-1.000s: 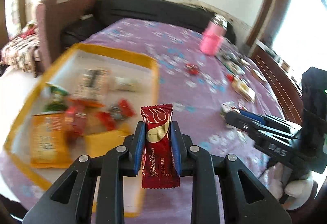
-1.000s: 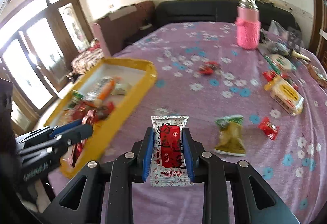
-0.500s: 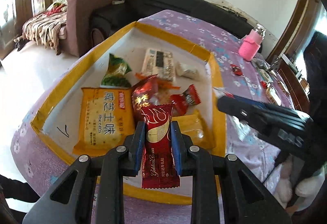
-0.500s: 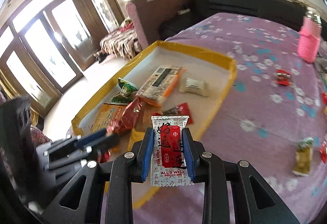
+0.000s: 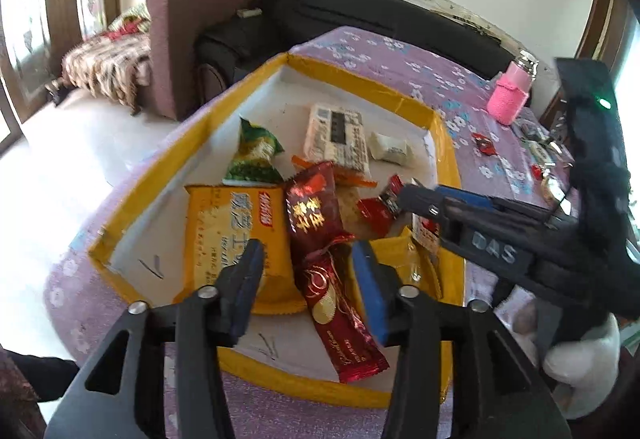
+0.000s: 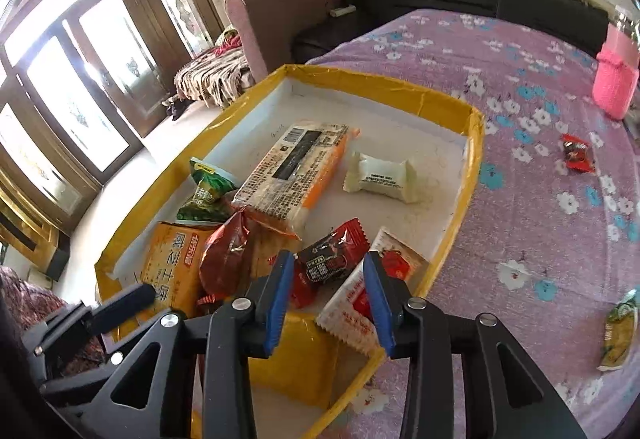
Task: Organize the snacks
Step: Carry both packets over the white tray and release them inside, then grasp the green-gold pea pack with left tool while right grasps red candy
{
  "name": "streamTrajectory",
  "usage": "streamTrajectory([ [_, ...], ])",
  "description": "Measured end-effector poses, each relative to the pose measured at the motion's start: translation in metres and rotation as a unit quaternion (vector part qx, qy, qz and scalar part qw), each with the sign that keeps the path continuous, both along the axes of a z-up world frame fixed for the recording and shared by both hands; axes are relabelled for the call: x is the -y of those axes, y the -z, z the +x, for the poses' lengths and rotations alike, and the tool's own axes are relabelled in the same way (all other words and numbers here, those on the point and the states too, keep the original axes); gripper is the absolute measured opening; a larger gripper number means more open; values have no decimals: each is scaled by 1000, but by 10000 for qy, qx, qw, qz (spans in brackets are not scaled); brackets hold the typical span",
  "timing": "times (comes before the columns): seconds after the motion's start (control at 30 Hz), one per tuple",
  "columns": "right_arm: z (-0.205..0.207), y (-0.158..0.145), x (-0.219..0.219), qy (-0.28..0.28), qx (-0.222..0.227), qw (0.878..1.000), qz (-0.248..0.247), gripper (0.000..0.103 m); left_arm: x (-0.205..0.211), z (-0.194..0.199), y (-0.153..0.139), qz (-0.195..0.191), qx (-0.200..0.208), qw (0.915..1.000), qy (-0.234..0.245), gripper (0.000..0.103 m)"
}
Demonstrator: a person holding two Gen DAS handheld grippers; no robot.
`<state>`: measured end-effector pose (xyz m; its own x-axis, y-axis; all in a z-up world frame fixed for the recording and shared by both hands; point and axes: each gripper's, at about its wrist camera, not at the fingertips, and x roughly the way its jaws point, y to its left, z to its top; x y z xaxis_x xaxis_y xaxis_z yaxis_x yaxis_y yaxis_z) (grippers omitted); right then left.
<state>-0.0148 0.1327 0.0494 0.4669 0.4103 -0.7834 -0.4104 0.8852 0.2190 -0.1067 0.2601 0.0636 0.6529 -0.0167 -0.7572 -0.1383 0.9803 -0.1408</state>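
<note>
A yellow-rimmed tray on the purple flowered table holds several snack packets. My left gripper is open over the tray's near end; a dark red bar lies loose between its fingers in the tray. My right gripper is open over the tray's near right corner; a white and red packet lies by its right finger against the tray rim. The right gripper also shows in the left wrist view, above the tray's right rim.
Loose snacks lie on the table to the right: a red candy and a green-yellow packet. A pink bottle stands at the back. A sofa and armchair stand beyond the table's far edge.
Both grippers have opened and let go of their packets, which now lie in the tray. Both have moved closer over the tray's near end.
</note>
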Motion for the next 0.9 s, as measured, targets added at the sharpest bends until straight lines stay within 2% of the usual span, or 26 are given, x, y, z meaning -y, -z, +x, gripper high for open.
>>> streamTrajectory([
  [0.03,-4,-2,2,9,53,10000,20,39,2,-1,-3,115,41,9999,-70,50],
  [0.1,-13,-6,11,64,127,9998,131,41,5,-3,-8,329,75,9993,-181,62],
  [0.2,-20,-12,22,123,183,9993,310,41,11,-6,-13,630,166,9974,-294,74],
  [0.3,-30,-15,32,174,239,9986,428,43,20,-10,-19,855,255,9956,-293,74],
  [0.37,-36,-17,39,197,279,9983,470,48,27,-11,-22,949,270,9948,-243,74],
  [0.53,-48,-18,60,291,305,9974,576,49,43,-14,-27,1134,283,9930,-145,74],
  [0.9,-56,-16,144,948,349,9928,646,53,93,-18,-37,1497,393,9876,255,74],
])
